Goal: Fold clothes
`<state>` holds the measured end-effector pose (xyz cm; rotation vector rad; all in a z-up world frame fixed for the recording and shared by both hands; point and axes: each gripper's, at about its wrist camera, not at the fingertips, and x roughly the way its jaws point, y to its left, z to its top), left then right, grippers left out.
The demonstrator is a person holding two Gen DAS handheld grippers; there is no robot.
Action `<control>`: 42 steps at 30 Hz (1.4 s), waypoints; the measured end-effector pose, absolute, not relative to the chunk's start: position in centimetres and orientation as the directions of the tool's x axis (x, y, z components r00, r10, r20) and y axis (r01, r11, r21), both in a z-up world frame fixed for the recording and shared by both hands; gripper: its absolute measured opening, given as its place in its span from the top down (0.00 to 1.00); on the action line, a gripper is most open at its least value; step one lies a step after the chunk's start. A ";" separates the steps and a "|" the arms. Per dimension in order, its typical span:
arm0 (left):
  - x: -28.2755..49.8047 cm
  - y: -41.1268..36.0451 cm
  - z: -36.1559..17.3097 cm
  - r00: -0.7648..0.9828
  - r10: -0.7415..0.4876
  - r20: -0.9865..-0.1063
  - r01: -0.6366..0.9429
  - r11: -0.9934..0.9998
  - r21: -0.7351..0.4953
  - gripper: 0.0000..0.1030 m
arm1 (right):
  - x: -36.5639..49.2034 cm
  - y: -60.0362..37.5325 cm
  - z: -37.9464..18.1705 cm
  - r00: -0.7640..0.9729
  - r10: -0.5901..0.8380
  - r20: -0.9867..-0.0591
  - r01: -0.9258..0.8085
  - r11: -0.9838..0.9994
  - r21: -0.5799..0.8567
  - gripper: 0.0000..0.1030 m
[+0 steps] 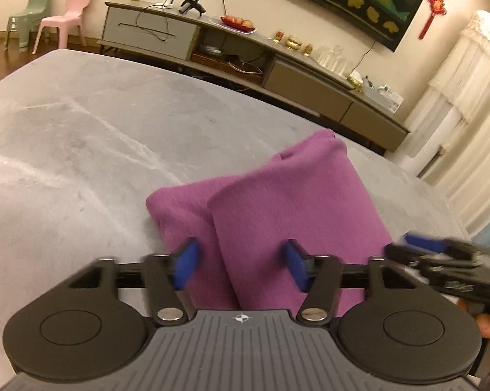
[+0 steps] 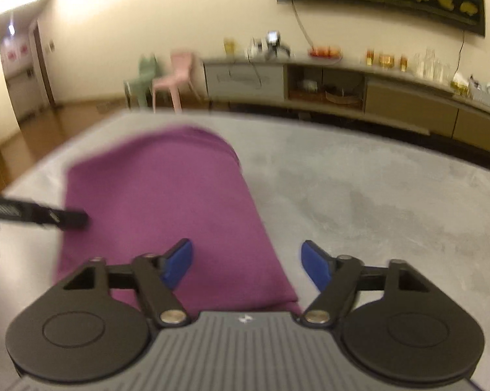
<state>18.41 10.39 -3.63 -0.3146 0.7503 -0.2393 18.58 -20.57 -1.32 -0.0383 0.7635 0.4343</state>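
Folded soft purple fleece garment (image 1: 277,195) on grey velvety table (image 1: 81,130), bare all round; left gripper (image 1: 241,265) and right gripper (image 2: 246,265) part-open, unclamped.

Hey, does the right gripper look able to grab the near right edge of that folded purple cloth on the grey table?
Probably yes. The right gripper has its jaws apart, straddling the folded purple cloth's right edge on the grey table. The left gripper is over the cloth's other side, not in the way.

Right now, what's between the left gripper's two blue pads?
In the left wrist view, the folded purple cloth runs up between the left gripper pads, which stand apart and do not pinch it. It rests on the grey table.
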 end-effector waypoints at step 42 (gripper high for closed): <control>14.8 14.2 0.1 0.766 -0.248 -0.593 0.173 0.968 -0.181 0.85 | 23.5 -21.2 -4.1 0.310 0.675 -0.670 -0.412 0.730 0.545 0.68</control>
